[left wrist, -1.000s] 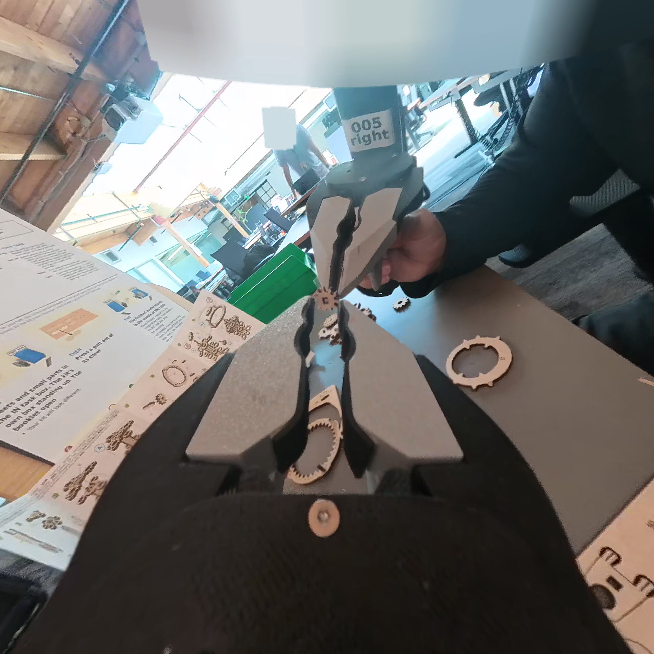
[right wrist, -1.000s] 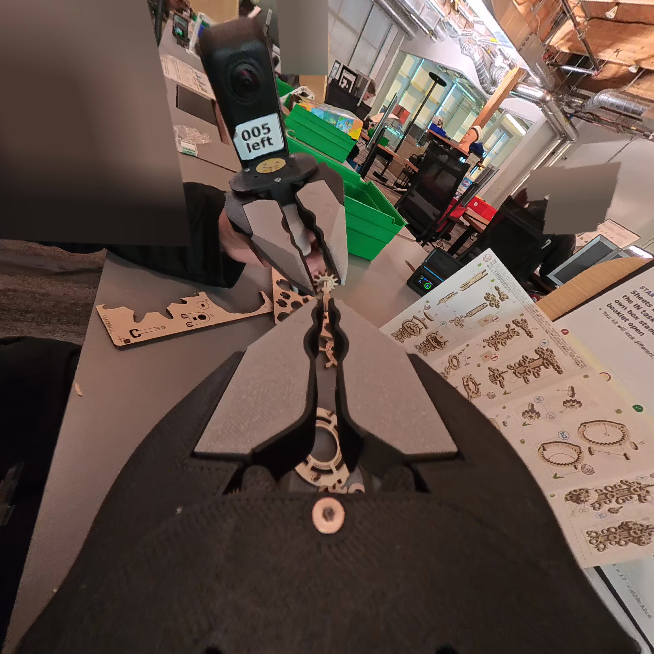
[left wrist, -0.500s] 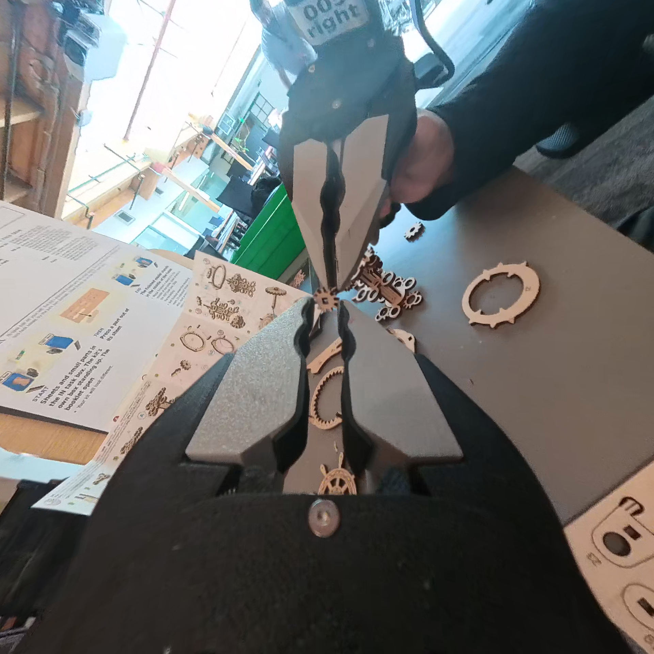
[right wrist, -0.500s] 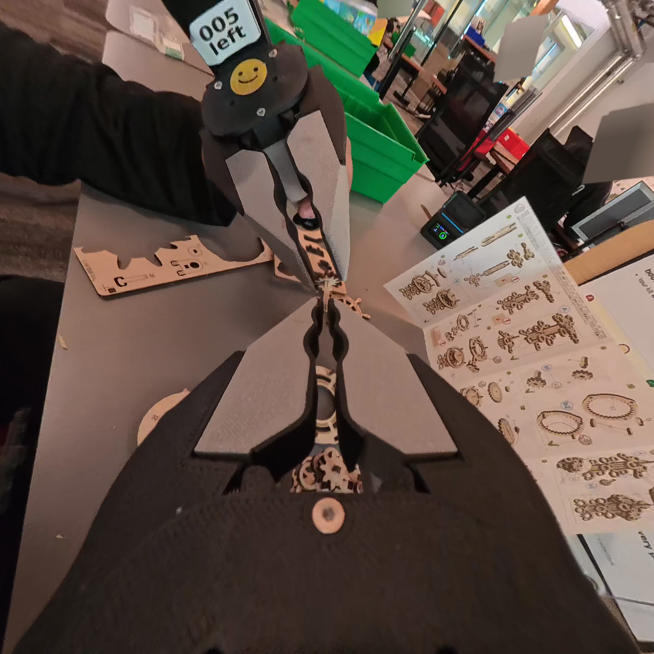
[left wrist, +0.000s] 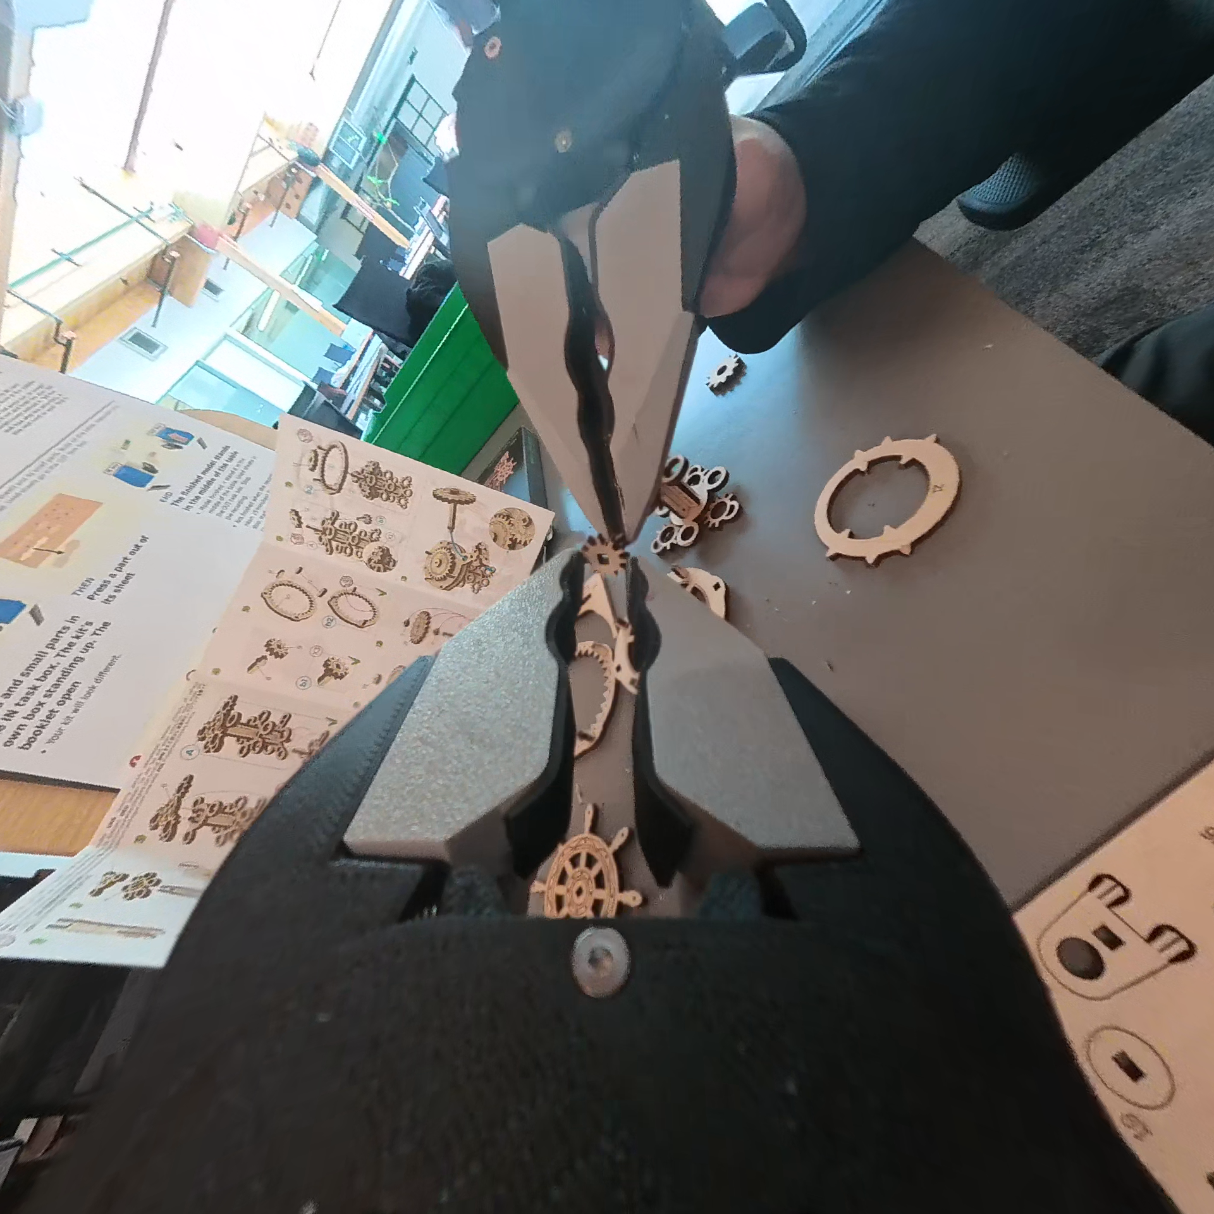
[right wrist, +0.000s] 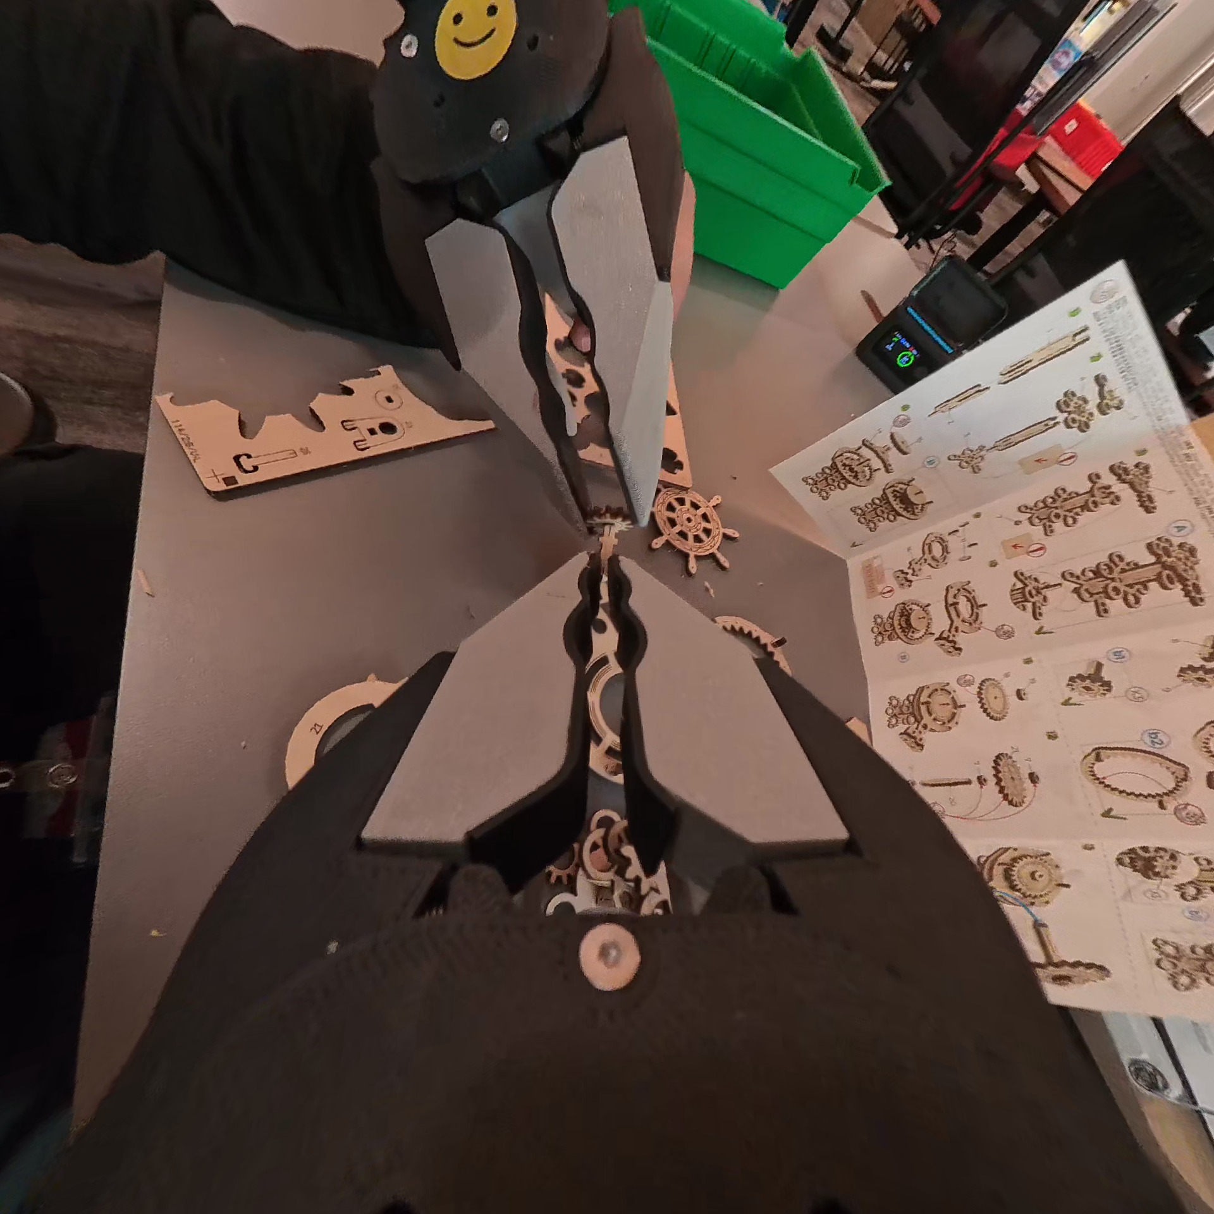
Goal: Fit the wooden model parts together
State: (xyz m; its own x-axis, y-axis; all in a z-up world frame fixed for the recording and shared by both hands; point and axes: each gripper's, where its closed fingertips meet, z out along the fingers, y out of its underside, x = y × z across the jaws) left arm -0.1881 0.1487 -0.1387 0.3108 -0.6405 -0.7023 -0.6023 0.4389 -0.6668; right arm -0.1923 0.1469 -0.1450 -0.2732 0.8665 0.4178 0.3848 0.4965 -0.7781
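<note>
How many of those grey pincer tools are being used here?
2. The left gripper pinches a small gear; the right gripper meets it tip to tip, pinching a thin wooden peg. None seem hidden.

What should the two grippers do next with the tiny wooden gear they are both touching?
Probably a gentle push straight together. The left gripper is shut on the small toothed wooden gear, and the right gripper is shut on a thin wooden peg whose tip meets that gear. Both are tip to tip above the grey table, so the peg seems lined up with the gear's hole, though how deep it sits cannot be seen.
</note>
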